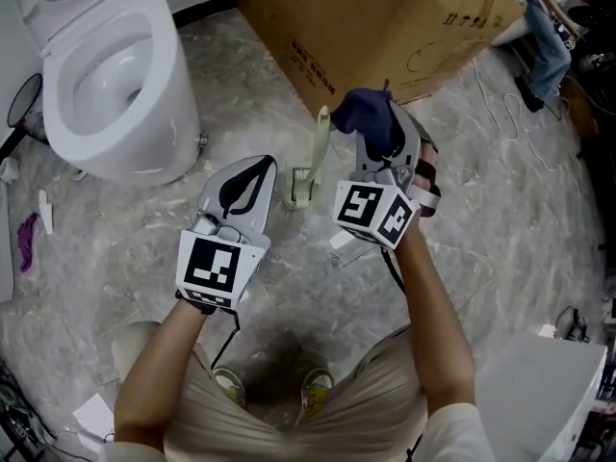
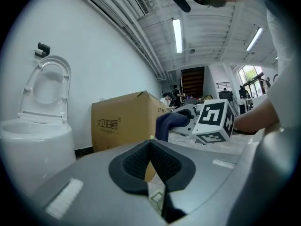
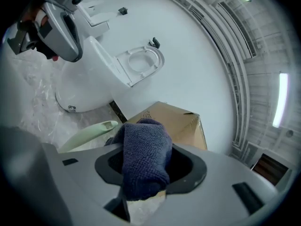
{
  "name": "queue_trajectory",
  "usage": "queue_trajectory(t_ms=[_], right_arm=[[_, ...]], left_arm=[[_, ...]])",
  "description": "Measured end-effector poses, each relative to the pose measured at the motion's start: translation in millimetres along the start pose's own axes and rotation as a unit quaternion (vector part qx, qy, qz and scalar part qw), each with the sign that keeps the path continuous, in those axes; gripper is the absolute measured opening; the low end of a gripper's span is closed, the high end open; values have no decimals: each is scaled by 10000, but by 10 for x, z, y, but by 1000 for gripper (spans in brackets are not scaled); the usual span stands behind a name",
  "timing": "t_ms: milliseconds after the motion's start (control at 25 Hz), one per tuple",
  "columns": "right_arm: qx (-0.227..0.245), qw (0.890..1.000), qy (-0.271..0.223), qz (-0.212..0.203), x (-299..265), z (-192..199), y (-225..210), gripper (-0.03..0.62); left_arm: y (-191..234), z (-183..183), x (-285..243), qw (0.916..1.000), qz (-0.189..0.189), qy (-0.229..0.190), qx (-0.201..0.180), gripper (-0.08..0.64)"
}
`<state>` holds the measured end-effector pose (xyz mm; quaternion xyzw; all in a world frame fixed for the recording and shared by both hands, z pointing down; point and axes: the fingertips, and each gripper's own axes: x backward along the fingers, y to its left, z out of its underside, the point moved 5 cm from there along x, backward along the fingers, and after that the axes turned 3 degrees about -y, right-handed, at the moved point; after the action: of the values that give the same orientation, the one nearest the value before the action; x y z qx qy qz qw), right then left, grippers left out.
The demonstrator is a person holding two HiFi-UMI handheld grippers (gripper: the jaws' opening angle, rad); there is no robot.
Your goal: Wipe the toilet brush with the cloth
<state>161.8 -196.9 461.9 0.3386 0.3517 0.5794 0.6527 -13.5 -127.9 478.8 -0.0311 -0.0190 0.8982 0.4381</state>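
**Cloth gripped and raised beside an upright toilet brush**

At the upper left of the head view stands a white toilet (image 1: 159, 114), lid up, on a marbled grey floor (image 1: 500, 219).

Left of centre, the left hand-held gripper (image 1: 252, 179) hovers with its jaws pressed together and nothing between them. It hangs just left of the brush, probably waiting to steady the handle.

At the centre is the toilet brush (image 1: 316, 157), pale green, seated in its holder on the floor. Its long axis runs roughly upright. The handle end points up and leans slightly toward the top of the frame, away from the person. The head sits down in the holder and cannot be seen. Nothing touches the brush.

Just right of it, the right hand-held gripper (image 1: 385, 138) is clamped on a bunched dark blue cloth (image 1: 371, 121), which pokes out past the jaw tips. It is held near the handle's top, apparently so that the cloth can be brought against the handle.

Behind, along the top of the frame, lies a large cardboard box (image 1: 385, 17).
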Motion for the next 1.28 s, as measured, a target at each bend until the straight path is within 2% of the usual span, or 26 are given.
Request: queue_trajectory(t_ms=[120,320,760,1040,1280], right_arm=[[256,9997,-51,-8,-17,-55,66,192],[720,9969,-126,-286,-15,-97,278,193],[1049,9918,-96,-723,41,-104,536,192],[1471,9838,-112,-1020,112,-52,721,192],[1615,9788,-61,-1259,126,1,857,192]], left_arm=[[37,46,19,10000,-50,62,24,2],[19,49,-4,10000,-31,53,-26,2],[44,39,28,9999,-39,21,-98,2],[161,50,88,9995,-289,13,-122,2],[254,129,68,9992,-380,75,91,2]])
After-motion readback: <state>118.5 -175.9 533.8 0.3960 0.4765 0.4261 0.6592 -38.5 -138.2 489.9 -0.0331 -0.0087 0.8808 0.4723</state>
